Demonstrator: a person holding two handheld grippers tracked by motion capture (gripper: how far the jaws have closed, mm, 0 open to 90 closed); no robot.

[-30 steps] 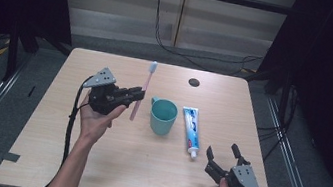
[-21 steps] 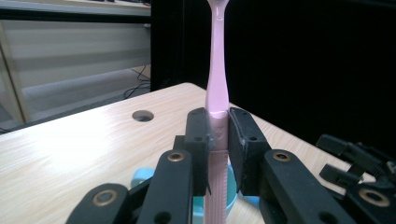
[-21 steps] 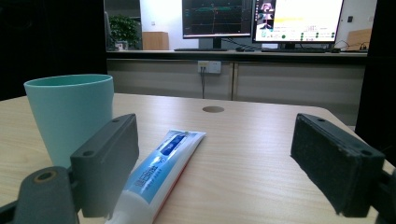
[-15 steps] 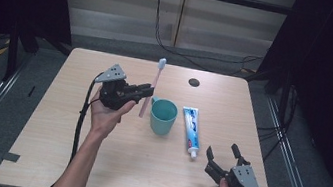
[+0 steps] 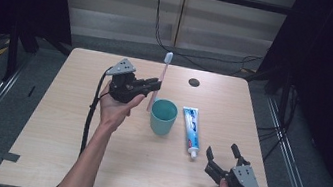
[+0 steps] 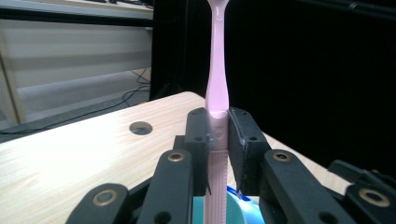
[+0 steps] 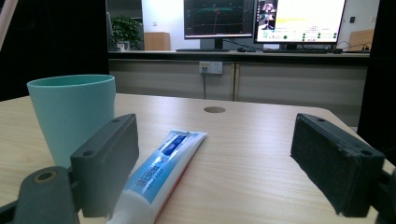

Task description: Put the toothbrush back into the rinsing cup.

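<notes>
Holding left gripper point(image 5: 154, 86) lifted above table point(image 5: 49, 120), left of centre; its jaws clamping pink toothbrush point(image 5: 158, 84) low on handle, brush standing near upright, head point(image 5: 169, 57) up. I am seeing teal cup point(image 5: 163, 117) sitting mid-table, just right of toothbrush's lower end. Toothpaste tube point(image 5: 190, 130) lying flat just right of cup, cap pointing toward near edge. Keeping right gripper point(image 5: 222, 155) low by near right corner, jaws spread apart, gripping nothing, facing tube and cup.
</notes>
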